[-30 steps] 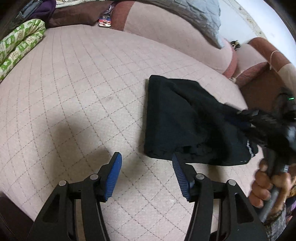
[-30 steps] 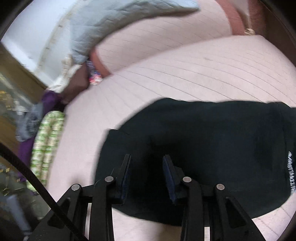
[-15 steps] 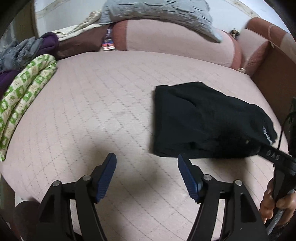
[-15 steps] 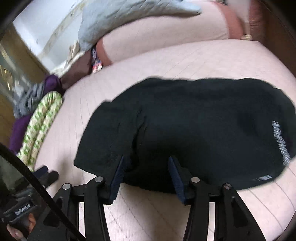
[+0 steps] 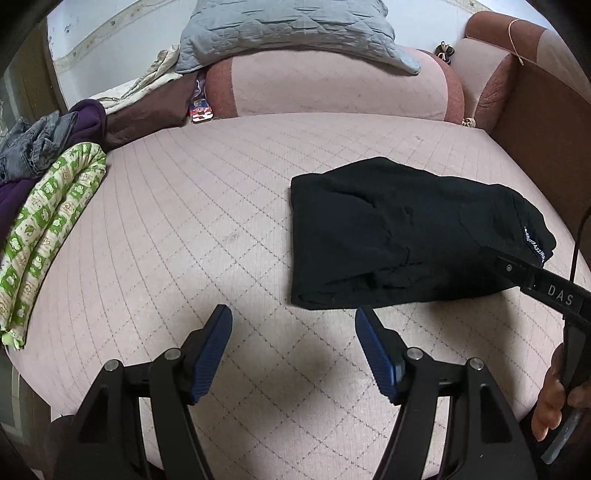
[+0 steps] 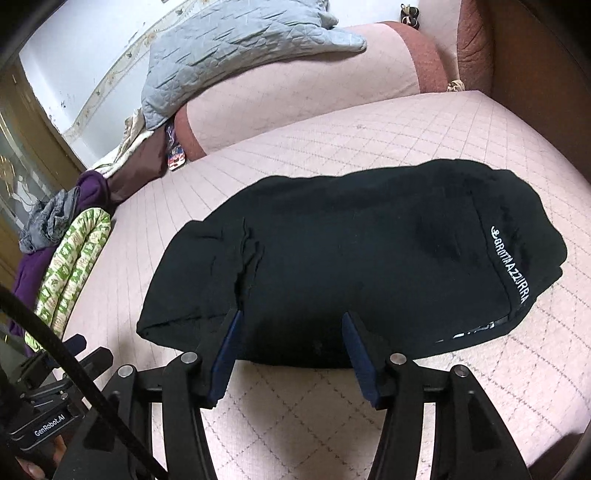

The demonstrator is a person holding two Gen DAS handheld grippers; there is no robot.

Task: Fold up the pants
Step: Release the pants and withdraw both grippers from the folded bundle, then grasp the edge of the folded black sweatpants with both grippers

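Observation:
The black pants (image 5: 399, 229) lie folded into a compact bundle on the pink quilted bed (image 5: 184, 221), with white lettering along their right end. My left gripper (image 5: 292, 312) hovers open over bare bedding just left of the bundle's near corner, with nothing between its blue pads. My right gripper (image 6: 291, 314) stands over the near edge of the pants (image 6: 351, 258). Its jaws are opening, and the pads press on no cloth. The right gripper's black body (image 5: 535, 280) reaches in from the right in the left wrist view, held by a hand (image 5: 554, 398).
A green patterned cloth (image 5: 48, 229) and a pile of purple and grey clothes (image 5: 37, 147) lie along the bed's left edge. A pink bolster (image 5: 332, 88) with a grey quilted pillow (image 5: 288, 33) lines the far side. A brown wooden panel (image 5: 546, 129) bounds the right.
The right gripper let go of the pants' end and drew back to their near edge with wider jaws. The pants settled flat. The left gripper opened wider and backed away.

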